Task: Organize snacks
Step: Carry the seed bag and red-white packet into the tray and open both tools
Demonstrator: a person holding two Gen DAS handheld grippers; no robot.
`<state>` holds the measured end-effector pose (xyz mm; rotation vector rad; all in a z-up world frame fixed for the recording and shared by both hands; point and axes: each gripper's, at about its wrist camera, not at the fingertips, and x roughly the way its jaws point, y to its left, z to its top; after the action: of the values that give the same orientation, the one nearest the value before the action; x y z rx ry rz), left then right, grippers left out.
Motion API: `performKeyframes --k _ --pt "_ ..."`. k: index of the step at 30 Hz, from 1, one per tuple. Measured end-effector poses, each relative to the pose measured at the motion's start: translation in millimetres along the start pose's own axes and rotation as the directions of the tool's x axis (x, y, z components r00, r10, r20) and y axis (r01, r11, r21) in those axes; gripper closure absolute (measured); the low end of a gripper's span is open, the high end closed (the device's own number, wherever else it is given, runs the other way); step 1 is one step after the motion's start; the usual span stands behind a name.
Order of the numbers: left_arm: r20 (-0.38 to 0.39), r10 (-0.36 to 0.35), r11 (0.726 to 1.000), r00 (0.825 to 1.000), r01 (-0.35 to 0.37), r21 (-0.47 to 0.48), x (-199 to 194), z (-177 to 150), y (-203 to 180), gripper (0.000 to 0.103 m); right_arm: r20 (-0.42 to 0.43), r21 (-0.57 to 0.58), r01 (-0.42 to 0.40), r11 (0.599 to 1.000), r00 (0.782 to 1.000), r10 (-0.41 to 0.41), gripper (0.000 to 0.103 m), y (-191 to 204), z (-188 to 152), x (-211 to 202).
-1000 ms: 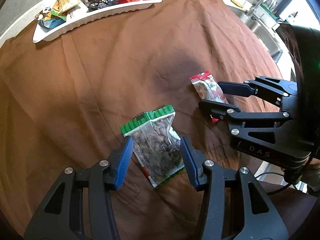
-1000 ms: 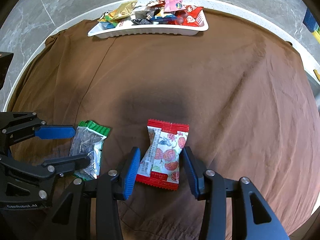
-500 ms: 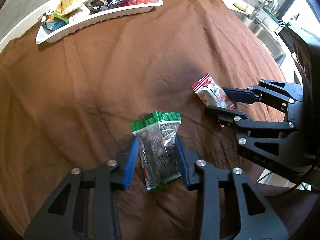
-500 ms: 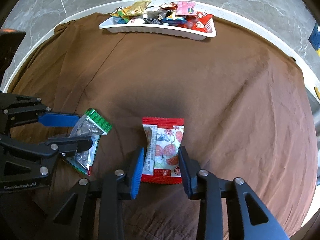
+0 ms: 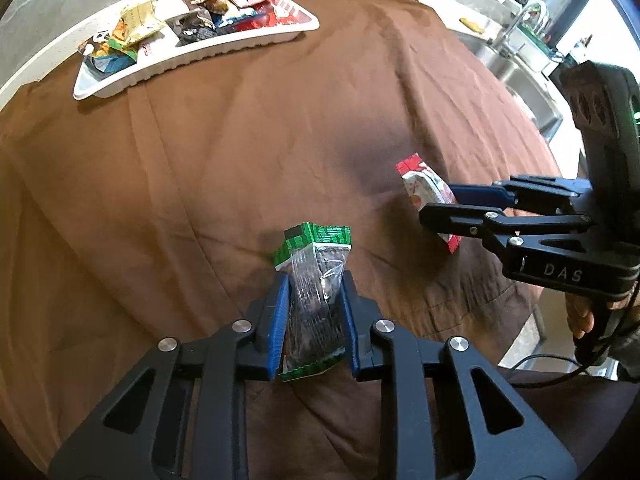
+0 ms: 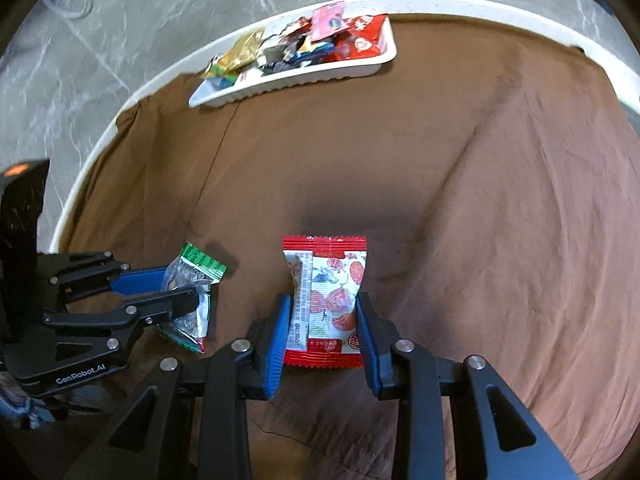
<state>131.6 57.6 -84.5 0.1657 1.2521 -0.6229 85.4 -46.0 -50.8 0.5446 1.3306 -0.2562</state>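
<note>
Brown cloth (image 5: 200,184) fills the left wrist view; the left gripper (image 5: 314,316) is closing, pads pinching the green-edged packet (image 5: 316,280); a white tray (image 5: 208,50) far off already holds many snacks. Right wrist view: the right gripper (image 6: 323,322) clamps the red-edged packet (image 6: 328,292), both apparently the last to go; packet lettering unreadable.

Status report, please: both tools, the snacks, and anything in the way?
Left tool closing on green packet. Right tool shut on red packet. Tray far side, already holding snacks. Cloth between bare.
</note>
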Motion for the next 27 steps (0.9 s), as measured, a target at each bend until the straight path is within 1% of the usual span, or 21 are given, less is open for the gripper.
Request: performKeyframes --k 6,11,17,20,24,27 --pt "0.039 -0.020 0.999 0.999 0.021 -0.034 -17 19 17 0.081 0.018 0.043 -0.049 0.998 0.999 0.048 0.068 -5 19 -10" --pt "0.086 -0.024 0.997 0.996 0.030 -0.068 -32 44 42 0.081 0.051 0.048 -0.085 0.995 0.995 0.082 0.068 -6 52 -19" --pt "0.138 -0.024 0.995 0.990 0.037 -0.091 -48 85 75 0.081 0.086 0.030 -0.109 0.994 0.991 0.106 0.068 -3 100 -21" --pt "0.157 -0.024 0.994 0.987 0.041 -0.105 -49 107 94 0.081 0.096 0.015 -0.118 0.993 0.989 0.116 0.068 0 127 -18" --pt "0.185 -0.005 0.993 0.983 0.027 -0.117 -48 144 119 0.081 0.102 -0.003 -0.134 0.991 0.986 0.134 0.068 6 166 -9" --pt "0.200 -0.009 0.991 0.980 0.036 -0.132 -44 169 135 0.081 0.105 -0.021 -0.138 0.990 0.985 0.139 0.068 13 196 0"
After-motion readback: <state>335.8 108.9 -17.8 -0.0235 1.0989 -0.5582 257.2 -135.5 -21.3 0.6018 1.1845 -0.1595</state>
